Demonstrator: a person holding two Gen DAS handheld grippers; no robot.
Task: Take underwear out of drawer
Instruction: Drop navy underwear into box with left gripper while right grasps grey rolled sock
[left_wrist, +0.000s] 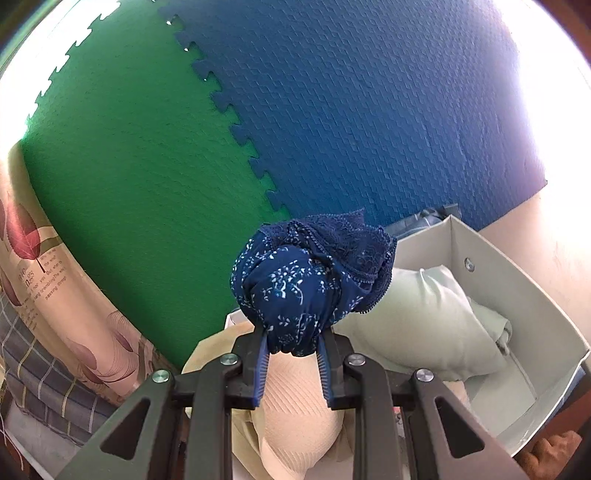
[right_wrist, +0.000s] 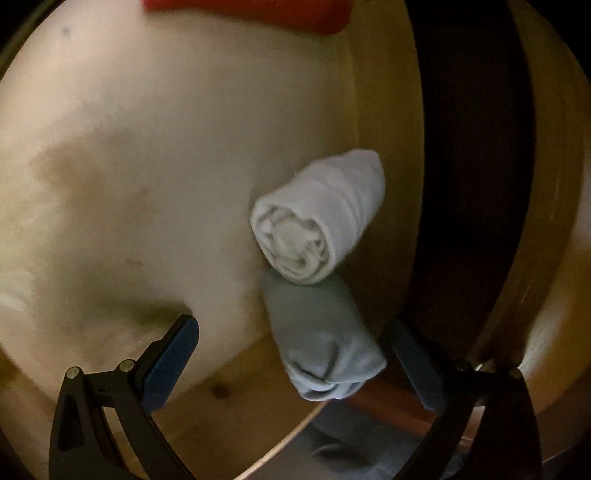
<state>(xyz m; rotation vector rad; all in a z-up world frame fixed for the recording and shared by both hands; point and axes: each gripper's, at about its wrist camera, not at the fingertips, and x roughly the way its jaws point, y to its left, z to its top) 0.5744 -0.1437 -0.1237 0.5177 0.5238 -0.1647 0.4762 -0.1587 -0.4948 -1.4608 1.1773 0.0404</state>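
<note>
Left tool (left_wrist: 291, 341): you're clenching one navy floral underwear (left_wrist: 295, 284).
Right tool (right_wrist: 291, 360): you're holding it released, gaping.
Rolls: two, one white roll (right_wrist: 317, 218) touching one grey roll (right_wrist: 321, 339).

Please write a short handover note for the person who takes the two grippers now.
Left gripper: shut on navy floral lace-trimmed underwear, held above the grey drawer box.
Right gripper: open, empty, near a white rolled cloth and a light blue rolled cloth on the cream surface.
Done: navy piece lifted.
Left: set it down; a pale green folded piece and a beige ribbed piece remain.
</note>
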